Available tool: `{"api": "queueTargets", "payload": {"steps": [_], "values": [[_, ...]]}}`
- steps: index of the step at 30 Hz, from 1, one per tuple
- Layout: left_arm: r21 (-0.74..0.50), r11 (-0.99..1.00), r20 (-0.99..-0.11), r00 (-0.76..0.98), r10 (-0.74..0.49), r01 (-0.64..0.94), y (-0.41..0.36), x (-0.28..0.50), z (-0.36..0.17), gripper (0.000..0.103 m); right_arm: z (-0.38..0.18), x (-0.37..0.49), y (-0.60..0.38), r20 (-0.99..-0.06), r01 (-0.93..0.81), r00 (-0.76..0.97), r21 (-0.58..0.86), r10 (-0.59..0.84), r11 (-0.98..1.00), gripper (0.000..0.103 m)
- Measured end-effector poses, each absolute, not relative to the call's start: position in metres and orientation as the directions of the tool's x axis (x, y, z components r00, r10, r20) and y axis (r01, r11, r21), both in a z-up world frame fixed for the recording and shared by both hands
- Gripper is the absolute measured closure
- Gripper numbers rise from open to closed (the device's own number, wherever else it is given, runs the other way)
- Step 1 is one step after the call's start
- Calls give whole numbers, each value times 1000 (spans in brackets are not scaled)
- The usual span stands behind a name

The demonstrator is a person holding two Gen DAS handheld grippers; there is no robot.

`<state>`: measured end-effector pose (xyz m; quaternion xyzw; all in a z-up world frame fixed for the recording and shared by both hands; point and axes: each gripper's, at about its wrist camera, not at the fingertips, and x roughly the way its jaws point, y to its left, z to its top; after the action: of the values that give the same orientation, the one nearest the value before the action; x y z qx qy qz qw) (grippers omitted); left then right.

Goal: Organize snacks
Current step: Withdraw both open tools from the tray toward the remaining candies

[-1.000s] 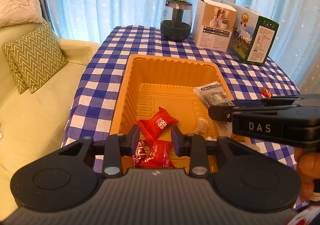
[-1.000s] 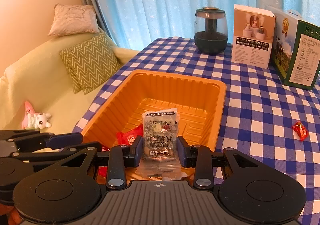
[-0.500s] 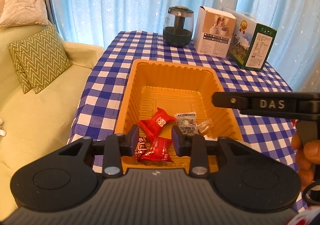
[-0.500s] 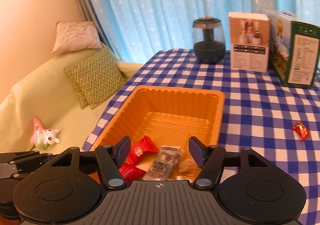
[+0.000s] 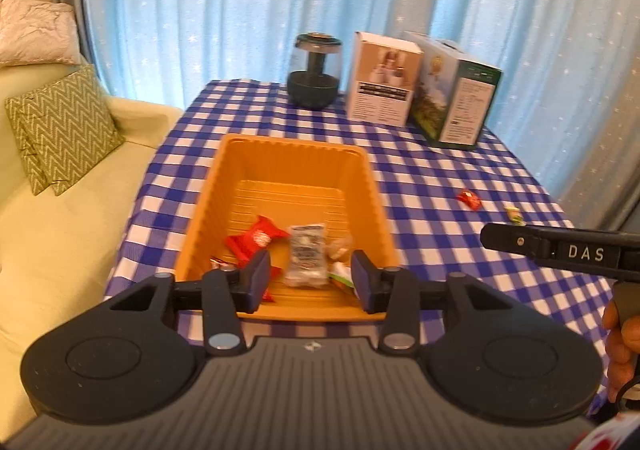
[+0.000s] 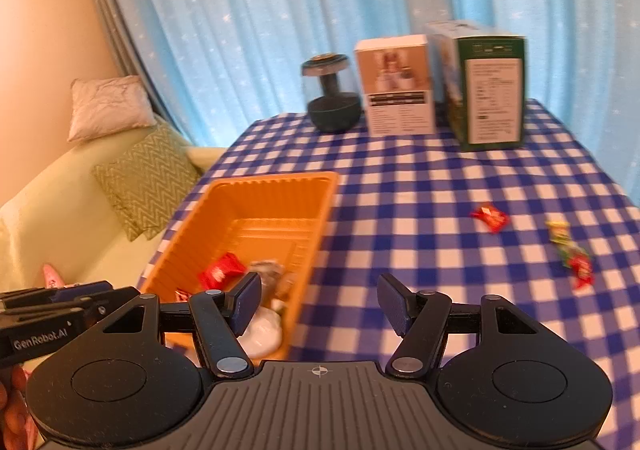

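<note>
An orange tray (image 5: 372, 186) (image 6: 316, 210) sits on the blue checked tablecloth. In it lie red snack packets (image 5: 256, 238) (image 6: 220, 272), a clear grey packet (image 5: 306, 256) and some small sweets. My left gripper (image 5: 310, 282) is open and empty above the tray's near end. My right gripper (image 6: 318, 302) is open and empty, over the cloth just right of the tray. A red sweet (image 5: 470, 199) (image 6: 489, 217) and green-and-red sweets (image 6: 568, 250) lie loose on the cloth to the right.
A dark jar (image 5: 314, 76) (image 6: 332, 98), a white box (image 5: 382, 78) (image 6: 398, 86) and a green box (image 5: 456, 90) (image 6: 490, 86) stand at the table's far edge before blue curtains. A pale sofa with cushions (image 5: 60, 126) lies left of the table.
My right gripper opened and dropped the grey packet into the tray, then swung right and back over the cloth. My left gripper drew back and opened wider.
</note>
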<state>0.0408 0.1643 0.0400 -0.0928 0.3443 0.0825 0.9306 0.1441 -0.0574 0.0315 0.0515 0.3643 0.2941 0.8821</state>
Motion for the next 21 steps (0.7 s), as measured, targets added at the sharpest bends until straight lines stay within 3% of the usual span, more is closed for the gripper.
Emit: {"api": "queueTargets", "payload": {"steps": [21], "values": [[-186,978,-656,753,-54,-92,55,22,38,33,22,82,-219,-660,-243,649,289,377,926,34]]}}
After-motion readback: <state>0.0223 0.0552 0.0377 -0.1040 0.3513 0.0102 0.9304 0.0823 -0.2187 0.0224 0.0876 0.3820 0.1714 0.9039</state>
